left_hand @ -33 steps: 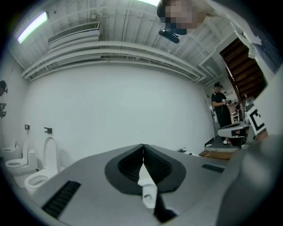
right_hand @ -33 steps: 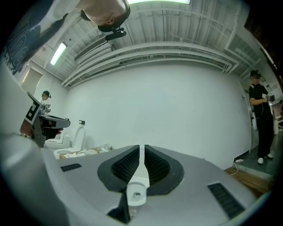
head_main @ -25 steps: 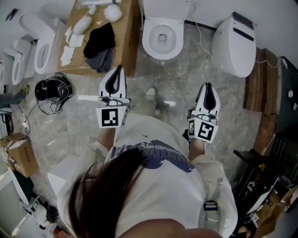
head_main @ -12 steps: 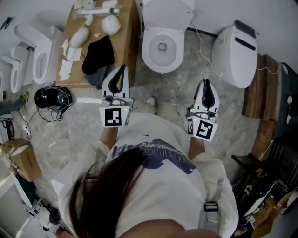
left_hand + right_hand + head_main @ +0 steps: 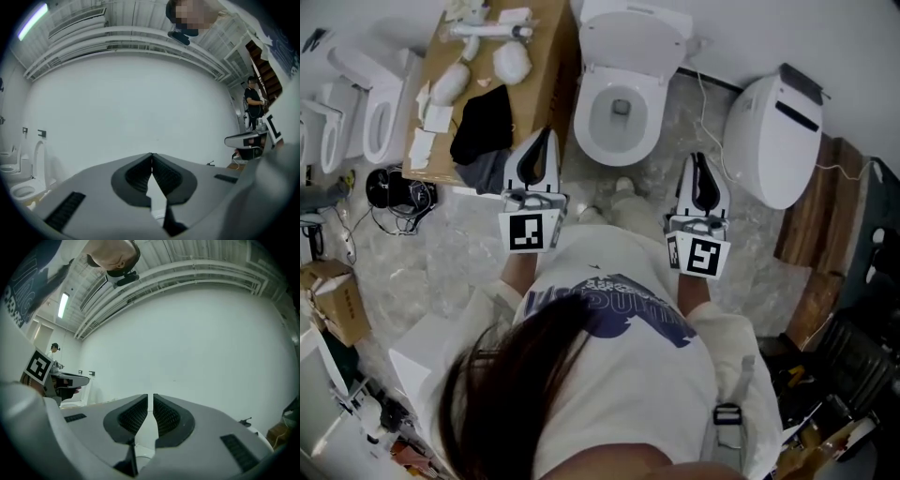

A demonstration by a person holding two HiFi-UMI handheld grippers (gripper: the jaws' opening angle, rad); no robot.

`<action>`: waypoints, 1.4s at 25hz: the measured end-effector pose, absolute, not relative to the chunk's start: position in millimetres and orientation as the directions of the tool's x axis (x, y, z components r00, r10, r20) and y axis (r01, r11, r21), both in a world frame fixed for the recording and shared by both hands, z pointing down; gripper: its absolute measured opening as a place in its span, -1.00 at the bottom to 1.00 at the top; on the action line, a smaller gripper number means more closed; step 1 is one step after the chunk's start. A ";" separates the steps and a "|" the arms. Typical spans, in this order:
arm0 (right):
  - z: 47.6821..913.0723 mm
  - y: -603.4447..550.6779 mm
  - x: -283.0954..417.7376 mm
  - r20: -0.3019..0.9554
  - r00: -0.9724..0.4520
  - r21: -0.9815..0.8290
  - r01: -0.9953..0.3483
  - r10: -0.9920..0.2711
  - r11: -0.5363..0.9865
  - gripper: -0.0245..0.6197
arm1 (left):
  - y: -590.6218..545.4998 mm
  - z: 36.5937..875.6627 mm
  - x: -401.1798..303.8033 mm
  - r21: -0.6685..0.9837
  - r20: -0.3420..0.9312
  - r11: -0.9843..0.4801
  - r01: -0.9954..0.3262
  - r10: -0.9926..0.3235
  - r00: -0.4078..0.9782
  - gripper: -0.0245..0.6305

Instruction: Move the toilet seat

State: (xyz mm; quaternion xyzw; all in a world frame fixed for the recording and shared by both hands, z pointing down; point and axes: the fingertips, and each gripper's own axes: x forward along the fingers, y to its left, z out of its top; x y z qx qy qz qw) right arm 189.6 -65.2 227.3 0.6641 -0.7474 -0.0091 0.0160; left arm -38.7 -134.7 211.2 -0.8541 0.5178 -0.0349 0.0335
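Approach: left gripper (image 5: 544, 134) clenched empty, right gripper (image 5: 697, 157) a slit ajar, empty, both short of toilet seat (image 5: 585, 124); next, open and clasp its rim

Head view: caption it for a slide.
Person faces an open toilet, left gripper and right gripper held out empty.

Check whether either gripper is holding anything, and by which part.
Nothing is held. The left gripper has its jaws together, empty; the right gripper has them a slit apart, nothing between.
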 end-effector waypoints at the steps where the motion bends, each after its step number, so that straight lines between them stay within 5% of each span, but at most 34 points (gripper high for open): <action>1: 226.3 -74.6 198.0 0.009 -0.128 0.032 -0.991 -0.992 0.128 -0.78 | -142.8 209.2 -28.9 -0.097 0.017 -0.456 -0.885 -0.890 0.456 -0.93; 7: 232.7 -112.3 242.6 0.031 -0.153 0.027 -0.988 -0.988 0.153 -0.78 | -169.2 203.5 2.8 -0.099 0.010 -0.417 -0.903 -0.908 0.419 -0.93; 16: 268.8 -141.3 252.6 0.117 -0.140 -0.014 -0.990 -0.983 0.140 -0.78 | -197.9 256.3 -15.8 -0.093 0.175 -0.390 -0.916 -0.912 0.371 -0.93; 26: 401.8 -175.2 256.6 0.341 -0.115 -0.134 -0.988 -0.933 0.073 -0.76 | -239.6 409.2 -37.7 0.056 0.405 -0.409 -0.911 -0.825 0.395 -0.93; 31: 497.1 -168.1 265.1 0.432 -0.150 -0.350 -0.937 -0.889 -0.012 -0.40 | -242.4 512.6 -58.5 0.159 0.553 -0.356 -0.921 -0.740 0.381 -0.93; 35: 574.7 -160.3 268.4 0.523 -0.168 -0.407 -0.911 -0.836 -0.072 -0.34 | -239.7 586.7 -55.0 0.220 0.636 -0.395 -0.892 -0.635 0.438 -0.93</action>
